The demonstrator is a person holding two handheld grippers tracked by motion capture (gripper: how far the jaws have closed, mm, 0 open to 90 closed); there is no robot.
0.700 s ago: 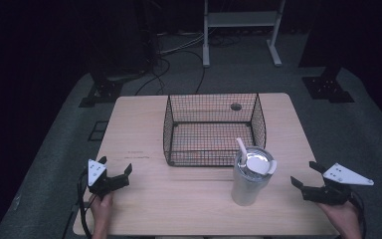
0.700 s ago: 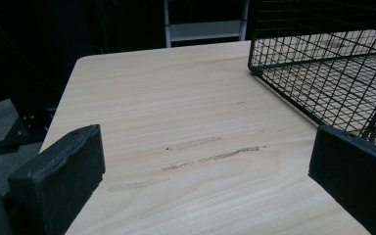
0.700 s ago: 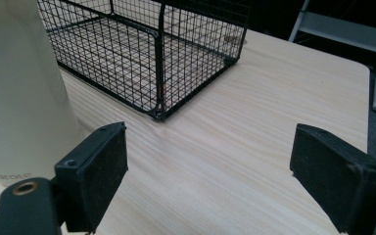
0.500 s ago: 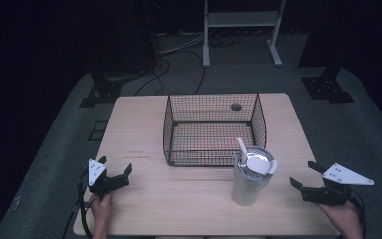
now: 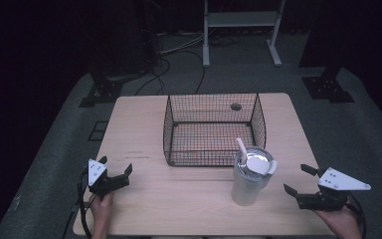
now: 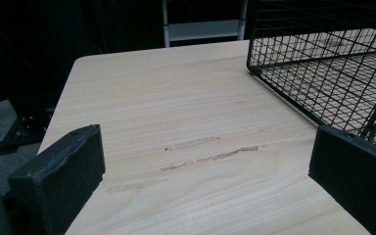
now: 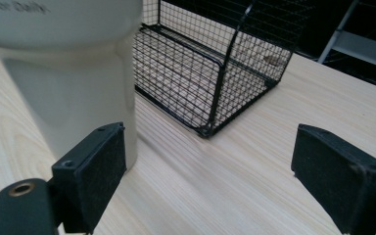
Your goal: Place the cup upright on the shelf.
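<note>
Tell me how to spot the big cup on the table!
Find the wooden table with the black wire basket in its middle. Just in front of the basket's right corner stands the cup. It is tall and silvery, with a lid and a white straw sticking up.

A tall silvery metal tumbler (image 5: 249,177) with a clear lid and a white straw is standing upright on the light wooden counter (image 5: 139,134), just in front of the black wire basket's (image 5: 212,128) near right corner, its pale body narrowing toward the base.
</note>
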